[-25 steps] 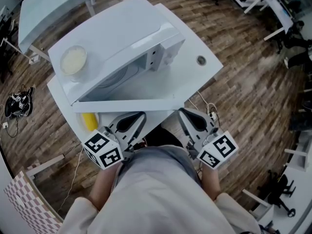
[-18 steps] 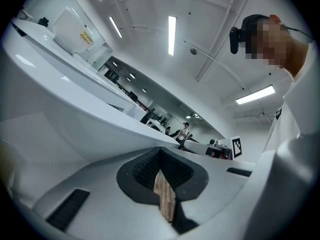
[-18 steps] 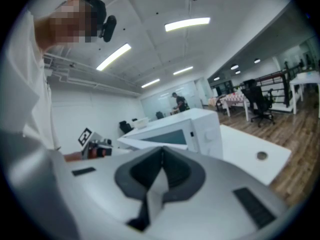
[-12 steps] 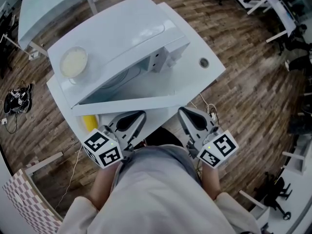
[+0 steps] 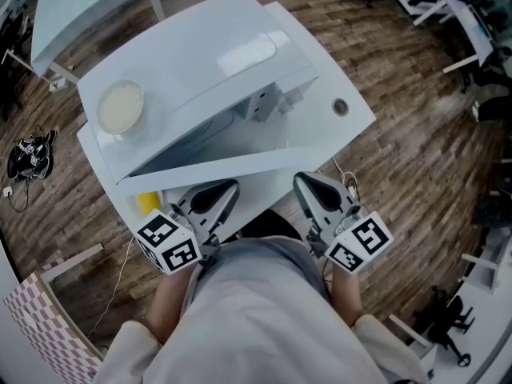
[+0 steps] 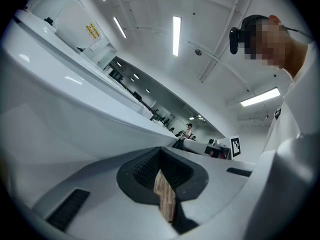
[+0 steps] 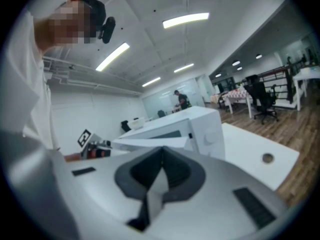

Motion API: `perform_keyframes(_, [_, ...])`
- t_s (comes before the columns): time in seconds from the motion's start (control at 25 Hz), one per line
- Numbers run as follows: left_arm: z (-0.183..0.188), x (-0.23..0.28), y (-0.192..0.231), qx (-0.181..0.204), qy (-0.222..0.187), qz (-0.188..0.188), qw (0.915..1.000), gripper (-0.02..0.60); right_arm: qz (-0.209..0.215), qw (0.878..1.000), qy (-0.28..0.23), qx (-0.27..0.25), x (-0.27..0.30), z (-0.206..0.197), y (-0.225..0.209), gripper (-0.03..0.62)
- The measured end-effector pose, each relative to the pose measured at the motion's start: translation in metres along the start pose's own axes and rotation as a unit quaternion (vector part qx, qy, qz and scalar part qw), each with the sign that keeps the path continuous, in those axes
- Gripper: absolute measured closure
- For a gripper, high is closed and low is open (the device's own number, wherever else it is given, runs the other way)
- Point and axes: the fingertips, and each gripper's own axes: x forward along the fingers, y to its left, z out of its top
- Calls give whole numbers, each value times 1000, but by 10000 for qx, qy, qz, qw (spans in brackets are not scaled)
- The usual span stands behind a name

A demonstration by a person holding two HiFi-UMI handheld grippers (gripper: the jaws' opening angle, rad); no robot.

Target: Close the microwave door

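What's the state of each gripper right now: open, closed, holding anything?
Left gripper: closed, holding nothing.
Right gripper: closed, holding nothing.

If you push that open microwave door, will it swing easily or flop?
The microwave door looks like a flat rigid panel, so it likely swings whole, not flopping. Slammed, it might jolt the bowl on top of the microwave.
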Motion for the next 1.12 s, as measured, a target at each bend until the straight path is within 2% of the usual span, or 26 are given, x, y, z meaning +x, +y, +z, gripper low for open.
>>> perform_keyframes(0.2, [2,3,3,-56,7,71,10000,565,37,10000,18,41,3,-1,-6,571])
perform_keyframes(0.36, [4,8,8,50,75,184,9998,565,78,9999,25,66,8,2,-13,571])
perform_keyframes(1.12, [23,27,37,-164,-63,530,9984,565,311,9993,170,126,37,15,-45,571])
